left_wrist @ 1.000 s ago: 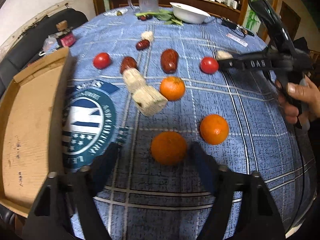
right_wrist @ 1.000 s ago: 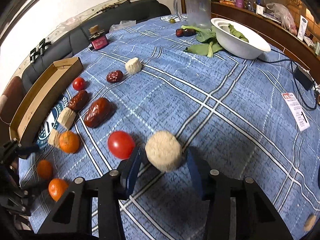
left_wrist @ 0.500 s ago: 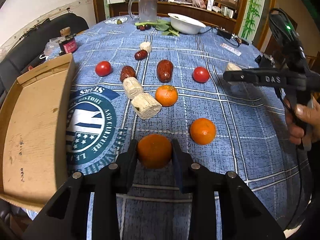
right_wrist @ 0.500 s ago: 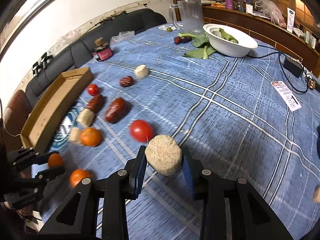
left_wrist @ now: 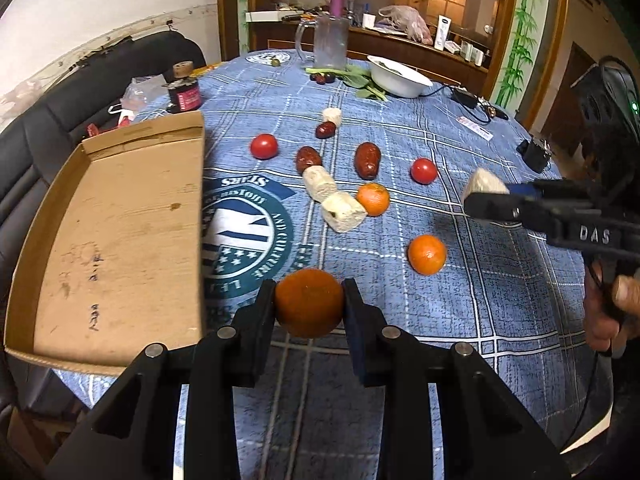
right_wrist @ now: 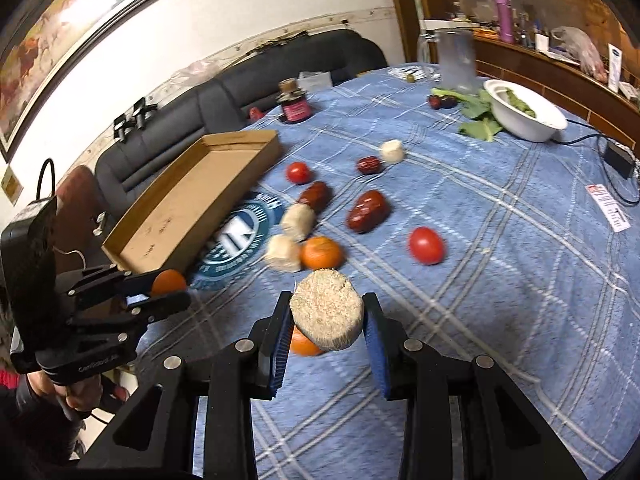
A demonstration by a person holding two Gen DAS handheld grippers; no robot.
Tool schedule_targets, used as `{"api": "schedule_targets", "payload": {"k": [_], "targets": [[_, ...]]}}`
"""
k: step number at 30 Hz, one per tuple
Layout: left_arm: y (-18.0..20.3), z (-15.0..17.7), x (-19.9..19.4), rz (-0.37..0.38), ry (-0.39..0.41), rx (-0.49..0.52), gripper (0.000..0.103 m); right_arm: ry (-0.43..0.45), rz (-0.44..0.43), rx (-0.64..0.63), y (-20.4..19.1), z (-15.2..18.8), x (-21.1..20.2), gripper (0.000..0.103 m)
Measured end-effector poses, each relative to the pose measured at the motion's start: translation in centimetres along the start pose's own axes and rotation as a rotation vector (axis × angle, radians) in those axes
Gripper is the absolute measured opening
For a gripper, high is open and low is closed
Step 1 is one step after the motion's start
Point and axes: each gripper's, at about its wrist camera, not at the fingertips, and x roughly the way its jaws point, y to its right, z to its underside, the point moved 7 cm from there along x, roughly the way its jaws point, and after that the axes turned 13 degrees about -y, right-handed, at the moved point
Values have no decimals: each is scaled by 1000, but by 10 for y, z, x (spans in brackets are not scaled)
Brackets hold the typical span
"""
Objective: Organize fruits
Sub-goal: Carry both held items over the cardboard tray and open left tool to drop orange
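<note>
Left gripper (left_wrist: 309,304) is clamped on one orange (left_wrist: 309,302), both pads pressing its sides, held above the near edge of the blue checked tablecloth (left_wrist: 500,300) just beside the cardboard tray (left_wrist: 116,232); right gripper (right_wrist: 326,322) is clamped on one pale, rough-cut cylinder (right_wrist: 326,312) and held clear of the cloth; outward on the cloth lie two more oranges (left_wrist: 427,254), one of them touching a pale chunk; two tomatoes (left_wrist: 264,146), well apart; three red dates (left_wrist: 366,160); three more pale chunks (left_wrist: 344,212), two lying end to end in the middle and one small piece near the far date; the tray holds nothing that shows; farther back stand one white bowl (left_wrist: 398,78) with green leaves beside it, one clear jug (left_wrist: 330,42) and one dark red-labelled jar (left_wrist: 184,90).
</note>
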Motion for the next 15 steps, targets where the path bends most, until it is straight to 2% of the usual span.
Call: {"api": "schedule_targets", "payload": {"k": [15], "targets": [[-54,8,-23,-58,42,-86,30,-16,-90,-109,-80,-9,19,34]]}}
